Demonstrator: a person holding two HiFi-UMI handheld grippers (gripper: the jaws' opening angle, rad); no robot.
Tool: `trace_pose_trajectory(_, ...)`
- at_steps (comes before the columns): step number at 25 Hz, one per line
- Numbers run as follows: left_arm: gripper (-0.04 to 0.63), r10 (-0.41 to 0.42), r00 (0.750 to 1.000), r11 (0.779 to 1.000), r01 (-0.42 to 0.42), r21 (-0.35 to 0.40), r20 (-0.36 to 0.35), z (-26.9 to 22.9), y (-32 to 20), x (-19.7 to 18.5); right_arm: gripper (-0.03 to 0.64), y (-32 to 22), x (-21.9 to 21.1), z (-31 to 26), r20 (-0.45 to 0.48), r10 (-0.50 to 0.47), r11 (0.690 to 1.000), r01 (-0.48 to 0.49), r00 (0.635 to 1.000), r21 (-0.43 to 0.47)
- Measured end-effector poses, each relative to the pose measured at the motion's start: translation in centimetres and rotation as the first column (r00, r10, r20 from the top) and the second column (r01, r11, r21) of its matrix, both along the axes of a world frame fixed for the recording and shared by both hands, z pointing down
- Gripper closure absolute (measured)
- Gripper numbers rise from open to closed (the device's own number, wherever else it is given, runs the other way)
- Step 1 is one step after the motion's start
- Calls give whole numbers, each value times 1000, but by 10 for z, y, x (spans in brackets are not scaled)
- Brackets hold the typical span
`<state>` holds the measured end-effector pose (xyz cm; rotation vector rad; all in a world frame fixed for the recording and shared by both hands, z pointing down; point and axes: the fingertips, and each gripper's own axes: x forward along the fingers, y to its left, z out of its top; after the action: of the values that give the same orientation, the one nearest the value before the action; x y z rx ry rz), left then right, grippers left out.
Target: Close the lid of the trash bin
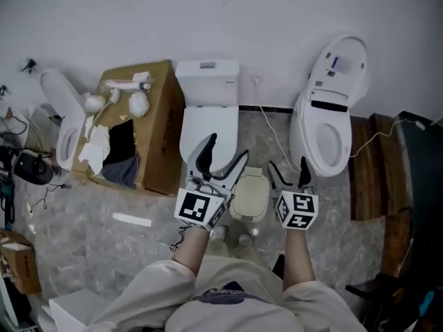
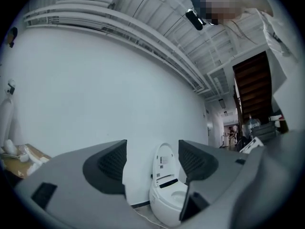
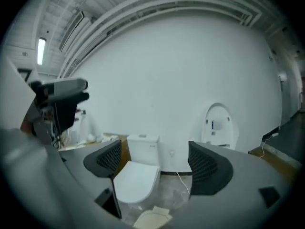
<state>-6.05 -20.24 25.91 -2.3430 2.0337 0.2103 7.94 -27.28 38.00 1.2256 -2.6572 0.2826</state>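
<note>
The trash bin (image 1: 250, 194) is small and beige and stands on the floor in front of me, between two toilets. Its lid lies flat on top. In the right gripper view the trash bin (image 3: 152, 219) shows only at the bottom edge. My left gripper (image 1: 223, 156) is raised above and to the left of the bin. The left gripper (image 2: 152, 163) is open, nothing between its jaws. My right gripper (image 1: 288, 170) hangs above and to the right of the bin. The right gripper (image 3: 155, 163) is open too and holds nothing.
A white toilet with its lid down (image 1: 208, 116) stands just behind the bin. A second toilet with its lid up (image 1: 329, 109) is at the right. An open cardboard box (image 1: 138, 133) of parts sits at the left, wooden planks (image 1: 374, 171) at the right, and a cable (image 1: 277, 140) lies on the floor.
</note>
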Motion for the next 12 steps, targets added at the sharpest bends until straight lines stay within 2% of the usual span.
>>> trace_pose_trajectory(5, 279, 19, 999, 998, -21, 59, 46, -22, 1, 10, 184, 26, 17, -106, 167, 22, 980, -54, 986, 191)
trace_pose_trajectory(8, 281, 29, 997, 995, -36, 98, 71, -35, 15, 17, 213, 55, 25, -142, 211, 0, 958, -60, 978, 281)
trace_pose_trajectory(12, 281, 45, 997, 984, -55, 168, 66, -59, 32, 30, 308, 73, 39, -168, 228, 7, 914, -99, 974, 393)
